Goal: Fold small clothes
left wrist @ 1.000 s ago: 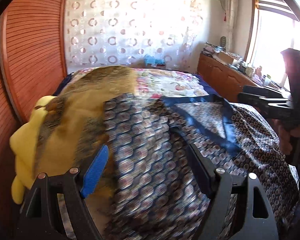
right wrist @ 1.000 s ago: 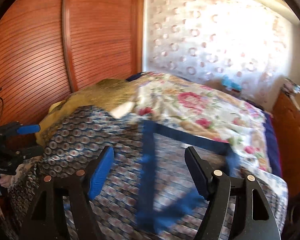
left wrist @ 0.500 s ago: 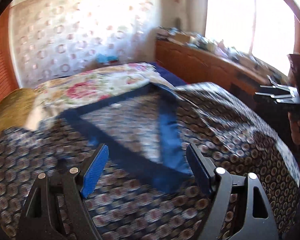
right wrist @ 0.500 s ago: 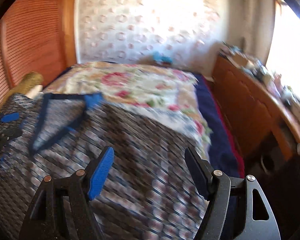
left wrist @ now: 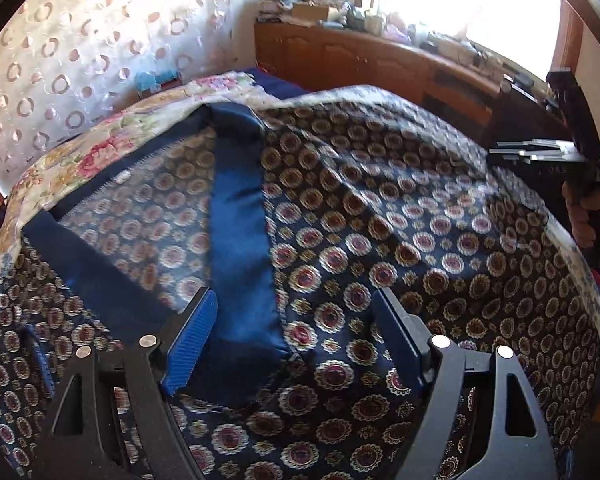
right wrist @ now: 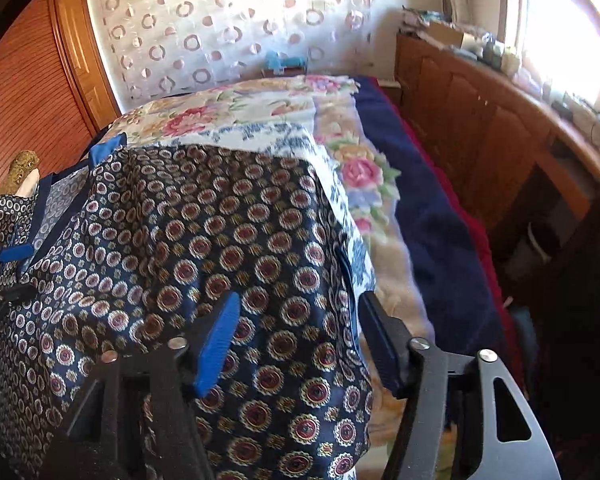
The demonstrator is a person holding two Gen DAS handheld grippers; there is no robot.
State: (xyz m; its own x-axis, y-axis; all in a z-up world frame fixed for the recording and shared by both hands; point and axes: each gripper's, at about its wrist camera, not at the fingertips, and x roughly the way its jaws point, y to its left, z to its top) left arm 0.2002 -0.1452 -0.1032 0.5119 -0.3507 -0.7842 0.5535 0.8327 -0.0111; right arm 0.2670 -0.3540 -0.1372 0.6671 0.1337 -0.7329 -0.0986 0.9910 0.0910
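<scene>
Both grippers lower over the patterned garment [left wrist: 380, 220]: left gripper [left wrist: 296, 332] wide, empty; right gripper [right wrist: 300, 336] just narrowing, gripping nothing.

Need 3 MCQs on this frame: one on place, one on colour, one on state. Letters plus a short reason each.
1. Where does the patterned garment lie?
A. on the bed
B. on the wooden cabinet
C. on the floor

2. What colour is the garment's plain collar band?
A. red
B. blue
C. yellow

3. How does the left gripper stand?
A. shut on the collar
B. out of view
C. open over the garment

Answers:
1. A, it is spread over the floral bedspread.
2. B, a solid blue strip runs beside the medallion print.
3. C, the fingers stand apart with cloth below, nothing pinched.
</scene>
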